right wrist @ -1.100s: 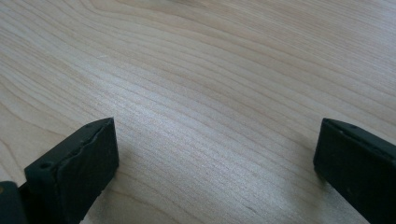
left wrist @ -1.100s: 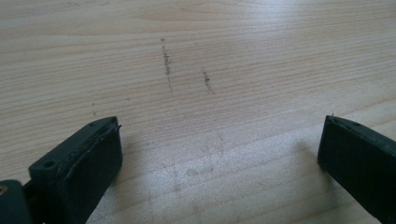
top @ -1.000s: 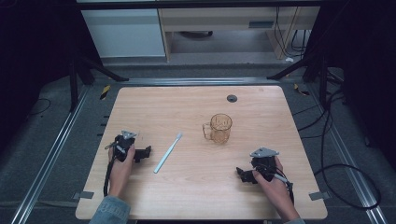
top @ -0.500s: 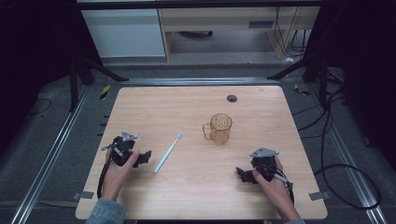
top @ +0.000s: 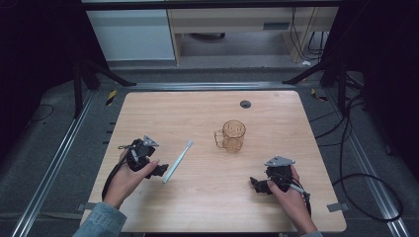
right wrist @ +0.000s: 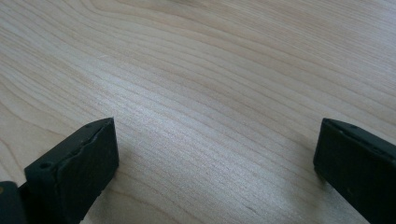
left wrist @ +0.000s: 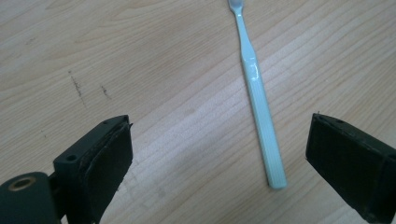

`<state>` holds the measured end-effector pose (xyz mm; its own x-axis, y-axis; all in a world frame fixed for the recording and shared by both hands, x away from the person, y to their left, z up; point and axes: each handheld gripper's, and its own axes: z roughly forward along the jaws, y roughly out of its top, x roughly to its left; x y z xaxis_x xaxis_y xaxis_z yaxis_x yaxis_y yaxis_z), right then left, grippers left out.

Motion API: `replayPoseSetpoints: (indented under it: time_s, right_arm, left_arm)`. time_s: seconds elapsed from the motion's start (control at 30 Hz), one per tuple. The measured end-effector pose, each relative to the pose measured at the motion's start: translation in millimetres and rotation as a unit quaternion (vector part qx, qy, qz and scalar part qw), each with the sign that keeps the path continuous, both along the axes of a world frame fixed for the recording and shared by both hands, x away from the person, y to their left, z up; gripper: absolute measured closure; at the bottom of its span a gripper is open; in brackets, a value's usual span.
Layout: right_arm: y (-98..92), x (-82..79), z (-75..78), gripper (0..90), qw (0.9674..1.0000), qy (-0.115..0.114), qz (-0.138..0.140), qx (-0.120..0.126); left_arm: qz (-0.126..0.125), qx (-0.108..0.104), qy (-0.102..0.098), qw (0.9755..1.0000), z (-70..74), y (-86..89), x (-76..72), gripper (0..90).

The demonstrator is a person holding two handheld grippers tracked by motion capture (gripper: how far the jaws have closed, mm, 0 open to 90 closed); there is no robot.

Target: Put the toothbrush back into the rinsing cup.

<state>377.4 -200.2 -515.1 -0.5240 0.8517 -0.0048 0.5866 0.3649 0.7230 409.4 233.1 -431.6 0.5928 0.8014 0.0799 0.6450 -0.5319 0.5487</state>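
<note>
The wooden table [top: 207,113] carries everything, and the clear amber cup [top: 232,135] stands upright near its middle. Well to the left of the cup lies the pale toothbrush [top: 178,161], untouched. The left gripper [top: 160,171], jaws spread wide, sits just beside the handle end. The right gripper [top: 255,184], also spread, rests below-right of the cup, holding nothing. Pickup seems not yet begun.
</note>
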Motion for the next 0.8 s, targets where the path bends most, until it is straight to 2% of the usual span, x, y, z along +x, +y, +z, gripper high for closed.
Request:
replayPoseSetpoints:
  time_s: [0.03,0.23,0.27,0.3,0.4,0.43,0.53,0.57,0.6,0.63,0.8]
  right_arm:
    - [-0.1,0.0,0.0,0.4,1.0,0.0,0.001,0.0]
    - [0.0,0.0,0.0,0.4,1.0,0.0,0.0,0.0]
    - [0.0,0.0,0.0,0.4,1.0,0.0,0.0,0.0]
    - [0.0,0.0,0.0,0.4,1.0,0.0,0.0,0.0]
    - [-0.1,0.0,0.1,0.4,1.0,0.0,0.001,0.0]
    - [-0.1,0.0,0.0,0.4,1.0,0.0,0.001,0.0]
    - [-0.1,0.0,0.0,0.4,1.0,0.0,0.001,0.0]
    - [0.4,-0.6,0.8,0.4,1.0,0.006,-0.002,0.006]
    - [-0.7,0.5,-0.6,0.4,1.0,-0.005,0.003,-0.005]
    - [0.5,-0.7,0.9,0.4,1.0,0.007,-0.003,0.006]
    - [0.6,-0.7,0.9,0.4,0.9999,0.007,-0.003,0.006]
  left_arm:
    - [-0.004,0.01,0.003,0.9999,2.6,0.3,-0.6,7.0]
    - [-0.007,0.028,-0.003,0.9996,10.1,-0.1,-2.9,7.2]
    - [-0.007,0.028,-0.003,0.9996,10.1,-0.1,-2.9,9.6]
    - [-0.014,0.035,0.001,0.9993,13.8,-2.6,-2.8,12.8]
    - [-0.02,0.04,0.006,0.999,16.3,-6.6,-1.4,12.7]
    - [-0.02,0.047,0.01,0.9986,18.8,-10.3,2.0,12.5]
    - [-0.018,0.046,0.014,0.9987,21.4,-13.8,5.9,12.0]
    - [-0.016,0.044,0.013,0.9988,24.8,-17.6,9.4,11.9]
    - [-0.014,0.043,0.014,0.9989,25.9,-19.4,11.7,11.7]
    - [-0.012,0.042,0.019,0.9988,26.8,-21.1,14.4,11.2]
    - [-0.005,0.031,0.034,0.9989,31.7,-27.7,25.9,10.9]
